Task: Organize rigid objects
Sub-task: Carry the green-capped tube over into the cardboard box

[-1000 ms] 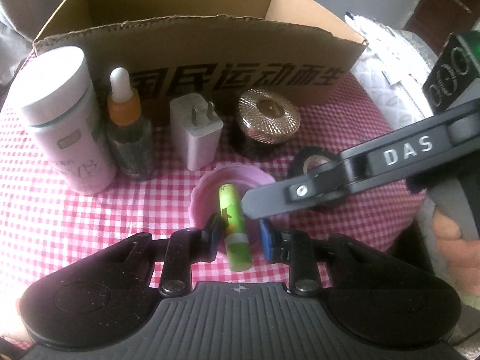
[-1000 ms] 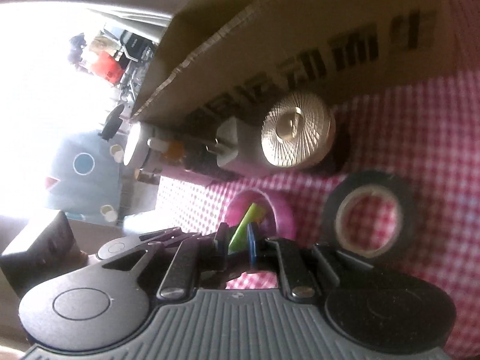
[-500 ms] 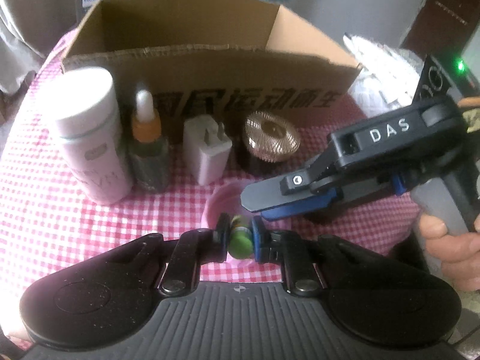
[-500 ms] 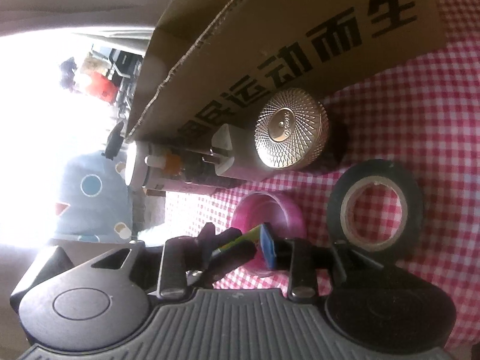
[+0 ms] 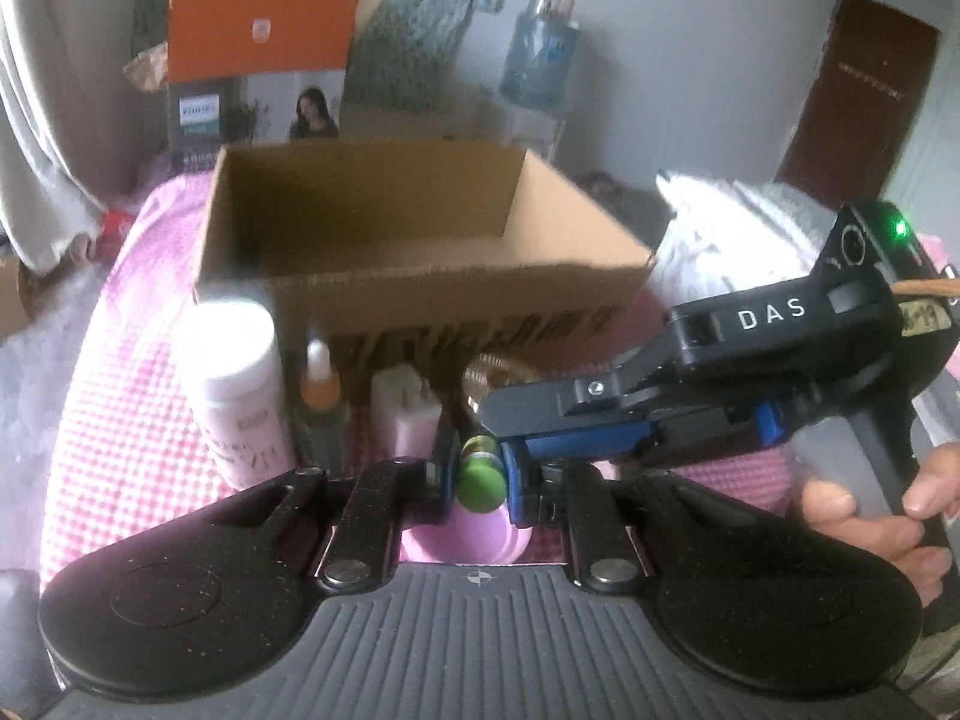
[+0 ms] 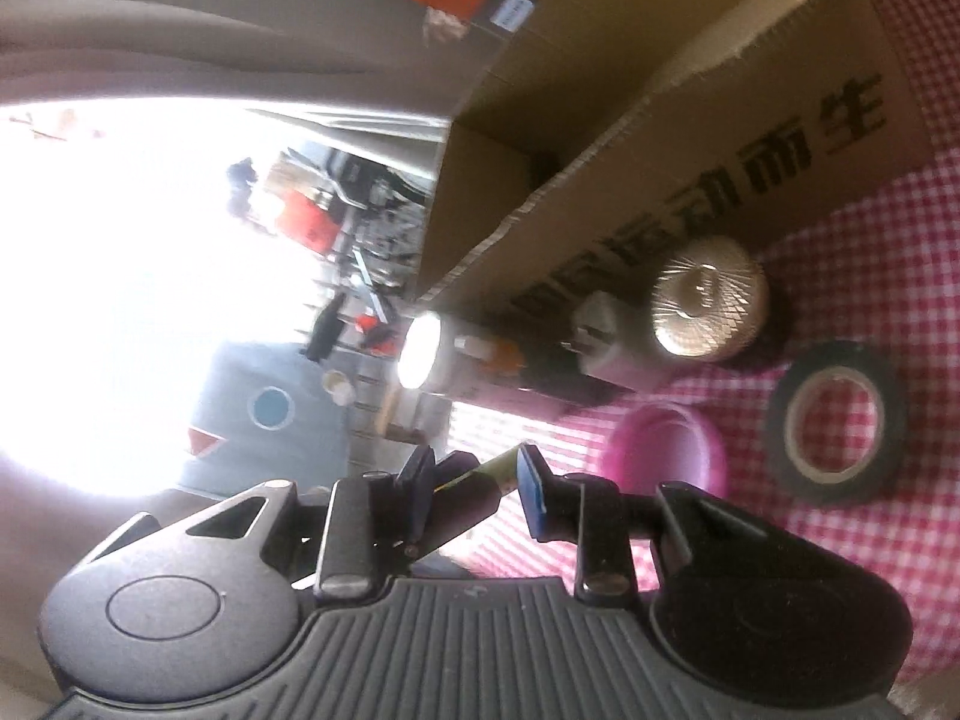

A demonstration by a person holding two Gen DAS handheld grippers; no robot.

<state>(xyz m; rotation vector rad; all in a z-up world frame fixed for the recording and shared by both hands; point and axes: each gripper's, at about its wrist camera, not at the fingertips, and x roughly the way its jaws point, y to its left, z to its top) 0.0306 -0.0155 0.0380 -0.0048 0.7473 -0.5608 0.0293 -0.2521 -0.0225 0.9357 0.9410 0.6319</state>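
Lifted out of the pink cup (image 5: 459, 540) since a second ago, the green tube (image 5: 480, 477) now sits clamped between the pads of the left hand-held gripper (image 5: 478, 474), raised above the cup with its rounded end toward the camera. Moving with it, the right hand-held gripper (image 5: 510, 420) has drawn back; its jaws stand apart, close by the tube's far end, and I cannot tell whether one pad touches it.

Nearest risk, as I judge it: the tube is round and smooth and is held near one end, so it could swivel or slide out between the pads and drop back into the cup or onto the checked tabletop (image 6: 840, 276). A brush from the right gripper's fingers would cause just that.

Beyond the cup stand a white bottle (image 5: 231, 384), a dropper bottle (image 5: 321, 414) and a charger plug (image 5: 405, 417), with a gold lid (image 6: 708, 306) and a tape roll (image 6: 834, 420) to the right. A low carry could topple the tall bottles.

Farthest is the cardboard box (image 5: 420, 222), apparently empty and the likely destination; the tube could catch on its front wall.
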